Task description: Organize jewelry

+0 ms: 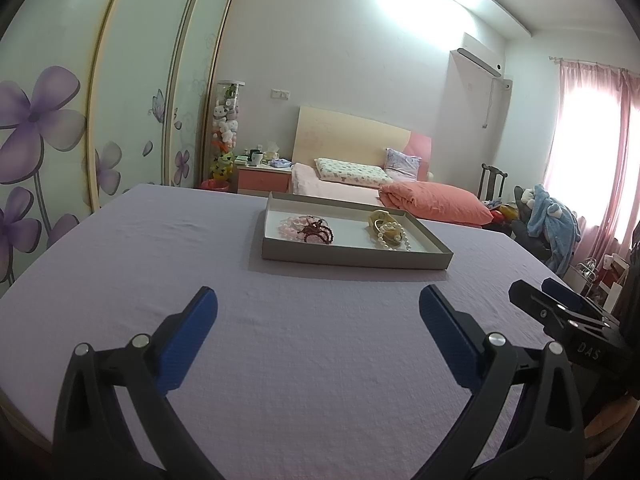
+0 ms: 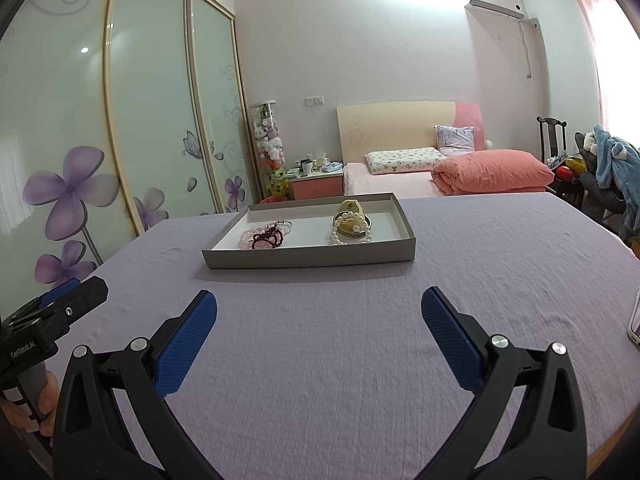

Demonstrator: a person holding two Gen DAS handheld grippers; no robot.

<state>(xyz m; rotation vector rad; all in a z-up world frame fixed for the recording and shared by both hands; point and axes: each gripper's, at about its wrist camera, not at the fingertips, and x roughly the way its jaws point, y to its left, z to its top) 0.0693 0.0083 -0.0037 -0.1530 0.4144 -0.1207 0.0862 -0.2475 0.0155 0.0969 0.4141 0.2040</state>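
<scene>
A shallow grey tray [image 1: 352,258] [image 2: 308,258] sits on the lavender-covered table. In its left half lie pink beads with a dark red bead bracelet [image 1: 318,232] [image 2: 269,237]. In its right half lie a white pearl string [image 1: 394,236] [image 2: 350,232] and a yellowish piece with a metal bangle. My left gripper [image 1: 318,308] is open and empty, held above the cloth short of the tray. My right gripper [image 2: 319,308] is open and empty too, beside it. Each gripper shows at the edge of the other's view.
The lavender cloth [image 1: 280,340] covers the table around the tray. A white object [image 2: 634,320] lies at the table's right edge. Behind are a bed with a pink duvet [image 2: 492,172], a flowered wardrobe [image 2: 120,140] and a chair with clothes [image 1: 552,216].
</scene>
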